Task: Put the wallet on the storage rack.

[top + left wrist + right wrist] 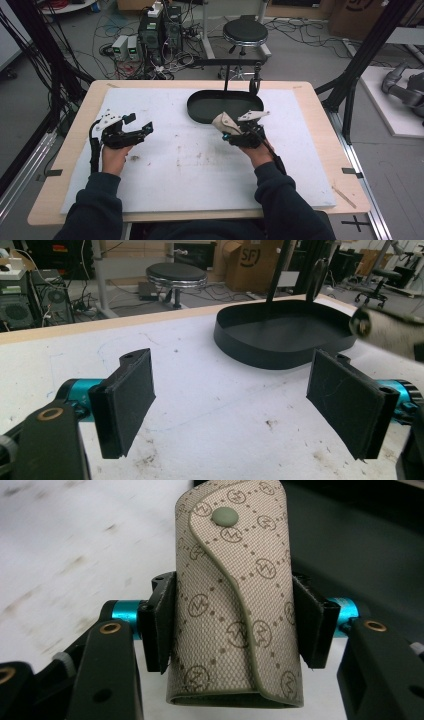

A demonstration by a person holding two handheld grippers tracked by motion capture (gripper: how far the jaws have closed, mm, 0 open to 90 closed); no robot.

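White padded table top [165, 165] under a cable-strewn workshop floor, beige monogrammed key pouch [235, 600] with a snap flap clamped upright in the right gripper [235, 625] beside the black oval tray [200, 107], left gripper [235, 405] spread wide, holding nothing.

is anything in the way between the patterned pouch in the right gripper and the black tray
Nothing visible. The right gripper holds the beige monogram-patterned snap pouch right at the near rim of the black oval tray, and the tray's floor looks bare. The left gripper sits open, well off to the side.
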